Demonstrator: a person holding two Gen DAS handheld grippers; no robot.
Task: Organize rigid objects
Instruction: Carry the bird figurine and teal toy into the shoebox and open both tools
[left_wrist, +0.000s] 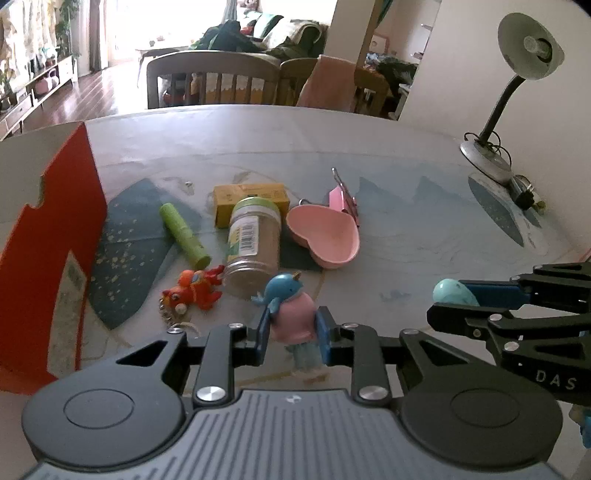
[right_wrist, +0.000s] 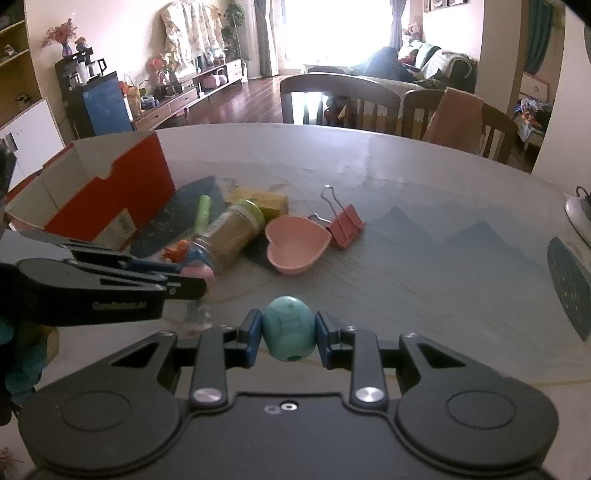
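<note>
My left gripper (left_wrist: 291, 328) is shut on a blue narwhal toy in a pink top (left_wrist: 290, 310), held just above the table. My right gripper (right_wrist: 289, 334) is shut on a teal egg-shaped toy (right_wrist: 289, 332); it shows in the left wrist view (left_wrist: 452, 293) at the right. On the table lie a spice jar (left_wrist: 253, 245), a green tube (left_wrist: 183, 234), a yellow box (left_wrist: 251, 197), a pink heart-shaped dish (left_wrist: 325, 234), a pink binder clip (left_wrist: 343, 199) and a red crab keychain (left_wrist: 195, 291). An open red cardboard box (right_wrist: 110, 188) stands at the left.
A desk lamp (left_wrist: 495, 147) with its cord stands at the table's far right. Chairs (right_wrist: 340, 99) stand behind the far edge. Dark blue patterned patches (left_wrist: 125, 251) mark the tabletop. The table (right_wrist: 424, 266) to the right of the dish is bare.
</note>
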